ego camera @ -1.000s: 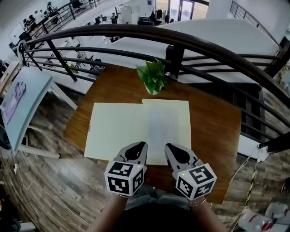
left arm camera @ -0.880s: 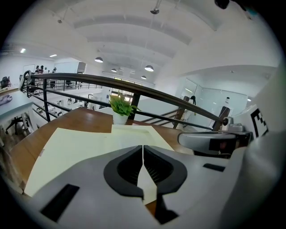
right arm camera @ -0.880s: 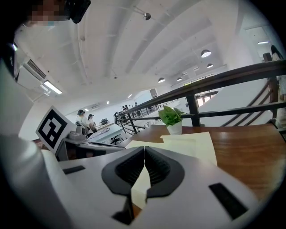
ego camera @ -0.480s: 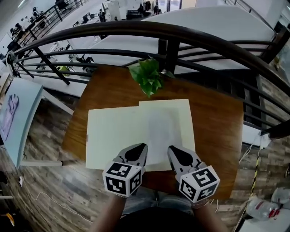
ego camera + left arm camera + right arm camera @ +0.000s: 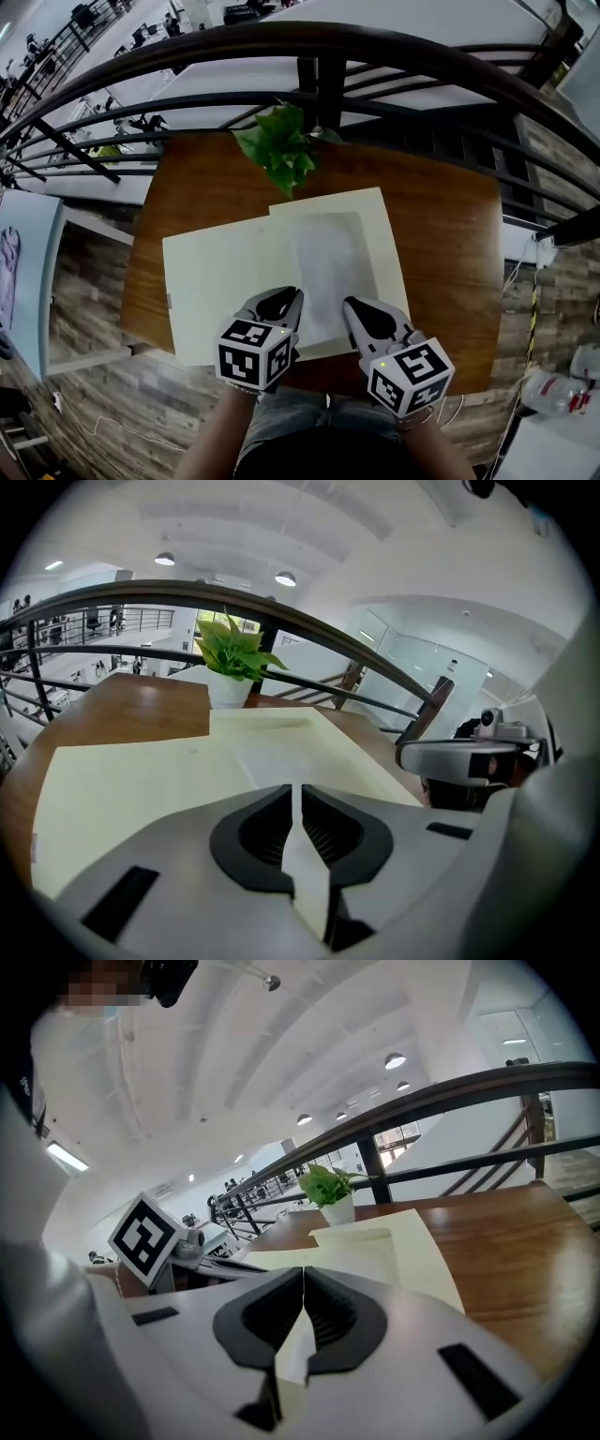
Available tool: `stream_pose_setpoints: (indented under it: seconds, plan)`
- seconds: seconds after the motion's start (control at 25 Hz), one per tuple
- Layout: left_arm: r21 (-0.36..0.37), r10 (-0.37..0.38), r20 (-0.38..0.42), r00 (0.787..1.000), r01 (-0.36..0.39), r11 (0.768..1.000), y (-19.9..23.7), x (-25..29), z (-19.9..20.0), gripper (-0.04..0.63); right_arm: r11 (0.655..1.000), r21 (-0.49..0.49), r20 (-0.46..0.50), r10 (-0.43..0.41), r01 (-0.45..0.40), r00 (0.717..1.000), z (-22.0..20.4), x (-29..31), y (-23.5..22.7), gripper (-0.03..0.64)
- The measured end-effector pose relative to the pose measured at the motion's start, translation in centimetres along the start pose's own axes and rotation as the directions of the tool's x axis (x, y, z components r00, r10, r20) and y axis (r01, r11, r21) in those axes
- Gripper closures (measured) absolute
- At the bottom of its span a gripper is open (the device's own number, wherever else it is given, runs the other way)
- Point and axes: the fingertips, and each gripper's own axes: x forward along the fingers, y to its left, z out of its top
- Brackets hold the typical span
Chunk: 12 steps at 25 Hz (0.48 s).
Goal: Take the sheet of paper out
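An open cream folder [image 5: 220,281] lies flat on the brown wooden table [image 5: 445,244]. On its right half rests a white sheet of paper [image 5: 330,267], also seen in the left gripper view as the paler sheet [image 5: 281,752] and in the right gripper view as the sheet [image 5: 361,1251]. My left gripper [image 5: 281,302] hovers at the folder's near edge, jaws together, nothing between them. My right gripper [image 5: 359,309] sits beside it over the sheet's near end, also shut and empty. Both stand side by side, a small gap apart.
A small potted plant [image 5: 278,150] stands at the table's far edge, just beyond the folder. A dark metal railing [image 5: 319,56] runs behind the table. Wooden floor [image 5: 84,281] lies to the left, and the table's right part is bare wood.
The head view has swung, so the folder and table appear turned and shifted left. Both grippers stay shut at the folder's near edge, barely moved.
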Motion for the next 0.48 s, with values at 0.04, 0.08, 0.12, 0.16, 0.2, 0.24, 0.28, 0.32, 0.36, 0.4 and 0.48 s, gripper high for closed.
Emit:
stream_pose_setpoints:
  seconds: [0.04, 0.08, 0.12, 0.16, 0.2, 0.24, 0.28, 0.32, 0.36, 0.4, 0.48]
  plan:
    - [-0.008, -0.008, -0.008, 1.000, 0.008, 1.000, 0.1, 0.3, -0.2, 0.574, 1.000, 0.010, -0.002, -0.005, 0.005, 1.000, -0.1, 0.0, -0.1, 0.591]
    - [-0.016, -0.012, -0.017, 1.000, 0.012, 1.000, 0.2, 0.6, -0.3, 0.574, 1.000, 0.021, -0.004, -0.010, 0.010, 1.000, -0.3, 0.0, -0.1, 0.591]
    - [-0.023, -0.012, -0.026, 1.000, 0.012, 1.000, 0.4, 0.8, -0.5, 0.574, 0.999, 0.030, -0.006, -0.013, 0.013, 1.000, -0.5, 0.0, -0.1, 0.591]
    - [-0.027, -0.009, -0.035, 0.999, 0.008, 1.000, 0.7, 1.1, -0.6, 0.574, 0.999, 0.037, -0.009, -0.017, 0.017, 1.000, -0.6, 0.1, -0.2, 0.591]
    - [-0.026, -0.005, -0.045, 0.999, 0.004, 1.000, 0.9, 1.3, -0.6, 0.574, 0.999, 0.040, -0.013, -0.021, 0.022, 1.000, -0.7, 0.2, -0.3, 0.591]
    - [-0.024, -0.004, -0.056, 0.998, 0.003, 1.000, 1.2, 1.6, -0.7, 0.574, 0.999, 0.043, -0.016, -0.027, 0.028, 1.000, -0.7, 0.4, -0.5, 0.591]
    - [-0.022, -0.008, -0.067, 0.998, 0.006, 1.000, 1.5, 2.0, -0.7, 0.573, 0.998, 0.048, -0.019, -0.033, 0.034, 0.999, -0.7, 0.6, -0.7, 0.591]
    - [-0.017, -0.013, -0.079, 0.997, 0.012, 1.000, 1.7, 2.3, -0.8, 0.572, 0.998, 0.055, -0.022, -0.039, 0.040, 0.999, -0.7, 0.8, -0.9, 0.591]
    - [-0.009, -0.019, -0.092, 0.996, 0.018, 1.000, 1.9, 2.6, -0.9, 0.569, 0.997, 0.064, -0.025, -0.044, 0.045, 0.999, -0.7, 0.9, -1.1, 0.591]
    - [0.001, -0.024, -0.107, 0.994, 0.024, 1.000, 2.0, 3.0, -1.1, 0.562, 0.996, 0.071, -0.029, -0.046, 0.048, 0.998, -0.8, 1.1, -1.2, 0.591]
    - [0.009, -0.037, -0.136, 0.990, 0.039, 0.999, 2.2, 3.8, -1.4, 0.508, 0.995, 0.084, -0.037, -0.050, 0.053, 0.998, -0.9, 1.5, -1.5, 0.591]
